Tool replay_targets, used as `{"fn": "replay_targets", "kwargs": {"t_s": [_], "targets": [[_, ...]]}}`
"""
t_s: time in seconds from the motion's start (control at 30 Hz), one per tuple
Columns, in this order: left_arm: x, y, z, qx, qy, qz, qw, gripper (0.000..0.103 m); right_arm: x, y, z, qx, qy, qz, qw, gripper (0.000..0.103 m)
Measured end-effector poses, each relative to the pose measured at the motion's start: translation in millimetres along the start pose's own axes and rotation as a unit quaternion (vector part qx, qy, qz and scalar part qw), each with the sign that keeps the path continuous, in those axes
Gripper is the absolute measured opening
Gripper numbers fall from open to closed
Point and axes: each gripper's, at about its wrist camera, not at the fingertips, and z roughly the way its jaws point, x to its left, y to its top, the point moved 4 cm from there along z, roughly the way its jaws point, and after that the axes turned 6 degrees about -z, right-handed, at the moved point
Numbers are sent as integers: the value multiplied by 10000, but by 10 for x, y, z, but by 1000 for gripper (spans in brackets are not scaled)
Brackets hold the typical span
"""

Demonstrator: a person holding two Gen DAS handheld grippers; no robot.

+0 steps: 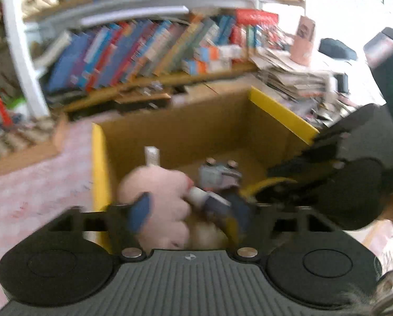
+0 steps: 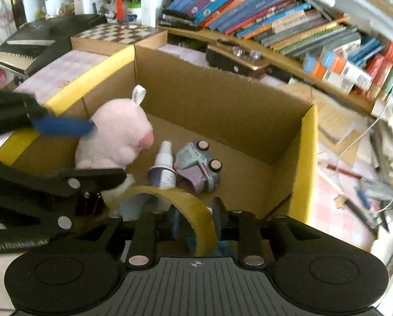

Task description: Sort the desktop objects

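Through the left wrist view, blurred as it is, my left gripper [image 1: 188, 210] has its fingers wide, one blue pad on either side of the pink plush toy [image 1: 157, 189], which sits inside the cardboard box [image 1: 283, 113] against its near left corner. I cannot tell whether a pad touches the fur. I judge the drop made, so the thing to do well here is to leave cleanly: lift straight up out of the box without closing, so no pad snags the plush or its white tag, and clear the yellow flap before swinging away. Through the right wrist view, my right gripper [image 2: 196, 226] has its fingers narrow, with the band of the yellow tape roll [image 2: 196, 205] standing on edge between them just inside the near wall of the box; I cannot tell whether the pads press it. Deeper in the box lie a small spray bottle [image 2: 162, 169] and a toy car [image 2: 199, 163] tipped on its side, touching each other, with the plush to their left. A roll on edge will likely wheel off, so I would lower it close to the box floor, tip it flat into the bare patch right of the car, then open fully and withdraw upward, keeping apart from the left tool's blue finger [image 2: 62, 127].
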Motion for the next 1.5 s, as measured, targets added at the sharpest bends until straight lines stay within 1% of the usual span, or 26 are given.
{"fn": "replay_targets", "kwargs": {"t_s": [0.03,0.07,0.1,0.17,0.2,0.27,0.37,0.47,0.57,0.7,0.77,0.83,0.93,1.2,1.3,1.37,1.5], "targets": [[37,26,-67,-117,0,-109,9999,91,-3,3,-51,-56,26,31,10000,33],[83,48,-171,-288,-31,-274,9992,92,-8,0,-120,-136,61,110,9998,40],[122,70,-253,-405,-55,-387,9984,92,-7,-7,-196,-235,78,190,9995,44],[185,111,-448,-672,-9,-573,9961,94,19,-26,-382,-556,56,282,9980,59],[211,129,-543,-807,32,-626,9948,95,36,-29,-458,-678,27,291,9973,60],[263,150,-751,-1098,149,-748,9910,102,74,-28,-621,-904,-73,307,9954,63],[341,124,-1053,-1453,380,-957,9840,103,132,-32,-859,-1231,-258,459,9910,68],[420,15,-1299,-1596,529,-1124,9793,103,192,-79,-1050,-1459,-363,714,9860,71],[496,-146,-1534,-1662,600,-1277,9760,103,285,-175,-1215,-1650,-516,1073,9791,73],[584,-418,-1862,-1687,602,-1439,9732,103,466,-322,-1372,-1750,-668,1513,9706,74],[629,-563,-1998,-1652,647,-1492,9728,103,595,-400,-1453,-1797,-693,1659,9672,79],[674,-713,-2121,-1588,690,-1545,9727,103,749,-471,-1536,-1863,-740,1627,9661,82],[741,-935,-2296,-1466,710,-1627,9731,103,1001,-563,-1635,-1853,-874,1540,9666,85],[853,-1416,-2712,-1261,675,-1795,9733,103,1651,-836,-1872,-1824,-908,1863,9611,94],[835,-1584,-2838,-1206,649,-1709,9757,103,1864,-944,-1942,-1792,-992,1940,9594,96],[812,-1694,-2908,-1166,709,-1625,9772,103,1985,-1016,-1990,-1774,-1077,2001,9576,99],[780,-1876,-3018,-1075,688,-1606,9787,103,2174,-1157,-2061,-1722,-1228,2031,9560,100]]}}
